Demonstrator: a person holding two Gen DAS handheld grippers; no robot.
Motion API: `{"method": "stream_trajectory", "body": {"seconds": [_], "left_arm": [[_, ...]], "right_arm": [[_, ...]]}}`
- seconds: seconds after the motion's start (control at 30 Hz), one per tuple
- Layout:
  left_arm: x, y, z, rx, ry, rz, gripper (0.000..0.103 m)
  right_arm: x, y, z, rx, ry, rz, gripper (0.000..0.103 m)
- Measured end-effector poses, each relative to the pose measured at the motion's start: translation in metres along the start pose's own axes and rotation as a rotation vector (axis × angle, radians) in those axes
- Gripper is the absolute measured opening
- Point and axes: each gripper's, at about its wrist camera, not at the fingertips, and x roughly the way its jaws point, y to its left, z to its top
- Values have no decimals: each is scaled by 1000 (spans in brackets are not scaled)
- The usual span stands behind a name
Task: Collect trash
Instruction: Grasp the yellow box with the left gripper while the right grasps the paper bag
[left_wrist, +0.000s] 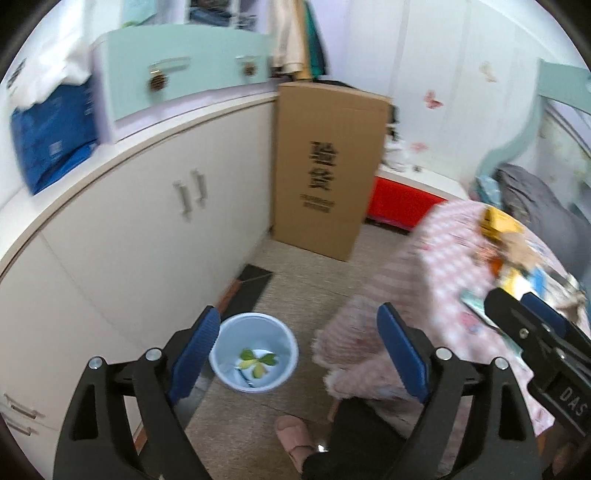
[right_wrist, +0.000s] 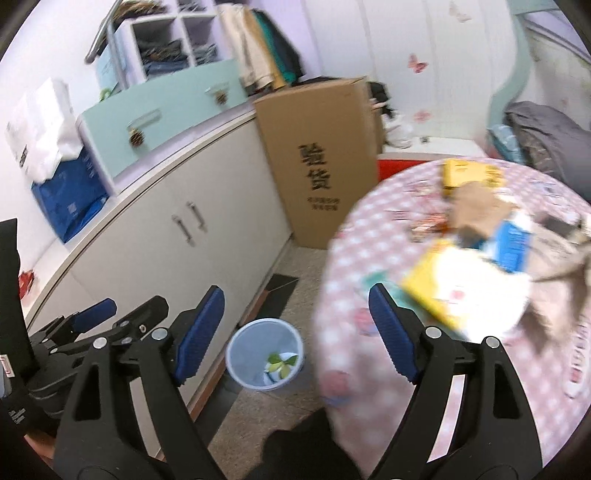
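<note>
Both claws wide, empty: left claw (left_wrist: 299, 354), right claw (right_wrist: 295, 325). Bin (left_wrist: 253, 350) on floor beside cabinet, holds green scraps (left_wrist: 256, 362). Paper trash (right_wrist: 476, 258) piled on desk (right_wrist: 354, 236), most collecting left

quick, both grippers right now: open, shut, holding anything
left gripper: open, nothing between its pads, above the bin on the floor
right gripper: open, nothing held, at the edge of the table

Smooth plastic bin (left_wrist: 255, 352), matt cardboard box (left_wrist: 325, 166), checked cloth table cover (right_wrist: 369, 236).
</note>
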Motion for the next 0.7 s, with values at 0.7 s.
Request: {"method": "stream_trajectory", "body": {"seconds": [0.7], "left_arm": [[5,-241,-59,449,40,-127,86]], "right_arm": [[-94,-211,-59,370,-83,-261,83]]}}
